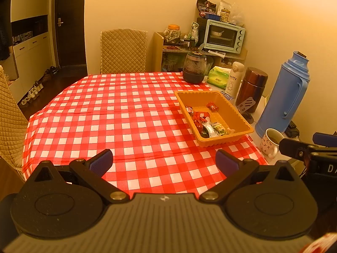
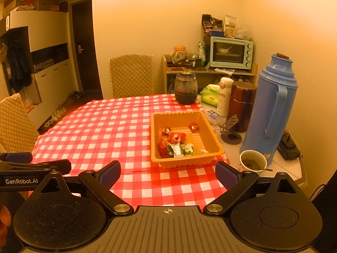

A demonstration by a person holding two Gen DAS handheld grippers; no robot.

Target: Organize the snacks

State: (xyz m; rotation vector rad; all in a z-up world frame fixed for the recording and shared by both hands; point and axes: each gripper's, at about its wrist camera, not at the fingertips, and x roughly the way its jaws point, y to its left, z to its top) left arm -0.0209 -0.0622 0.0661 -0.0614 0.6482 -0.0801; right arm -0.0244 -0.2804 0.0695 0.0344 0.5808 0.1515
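An orange plastic tray sits on the red-and-white checked tablecloth at the right side of the table. Several wrapped snacks lie inside it, mostly red packets with a white and a green one toward the near end. My left gripper hovers open over the near cloth, nothing between its blue pads. My right gripper is open too, just short of the tray's near rim. Each gripper shows at the edge of the other's view.
Right of the tray stand a blue thermos, a brown flask, a white bottle, a phone stand and a mug with a spoon. A dark glass jar and tissue pack are behind. Quilted chairs flank the table.
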